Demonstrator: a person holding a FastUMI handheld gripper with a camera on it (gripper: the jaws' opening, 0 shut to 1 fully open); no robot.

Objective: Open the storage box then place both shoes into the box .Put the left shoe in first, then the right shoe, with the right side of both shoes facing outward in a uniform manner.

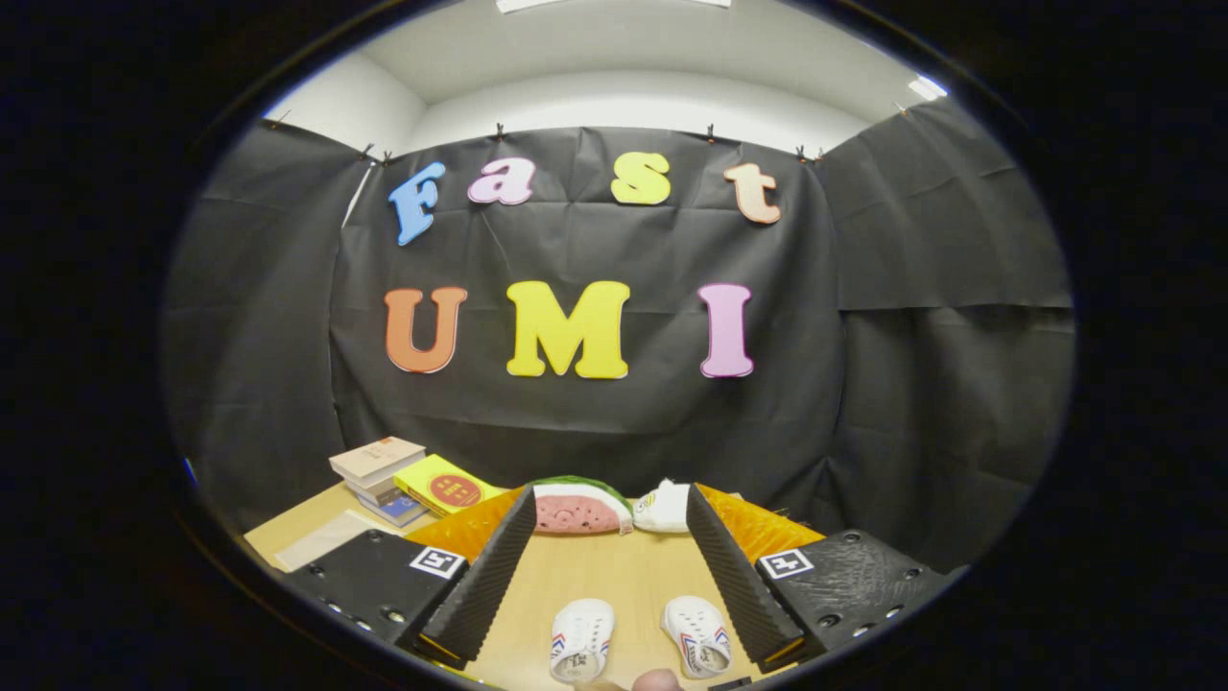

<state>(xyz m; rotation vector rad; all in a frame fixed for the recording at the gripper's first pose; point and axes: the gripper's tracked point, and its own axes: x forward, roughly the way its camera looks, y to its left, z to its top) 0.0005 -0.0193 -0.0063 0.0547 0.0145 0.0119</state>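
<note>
Between the spread claw point(614, 576) fingers, two shoes point(581, 638) side by side on table point(595, 571)

Two white shoes, one point(581, 638) beside the other point(698, 633), sit side by side on one wooden table point(614, 576), between the two spread fingers of a single gripper point(614, 566) that grips nothing. Beyond the shoes lie one watermelon-slice toy point(578, 507) and, just right of it, one white bundle point(665, 507). Left of the watermelon, one yellow book point(443, 485) leans against one stack of books point(379, 467), at least three deep. One fingertip point(657, 680) shows near the shoes.
</note>
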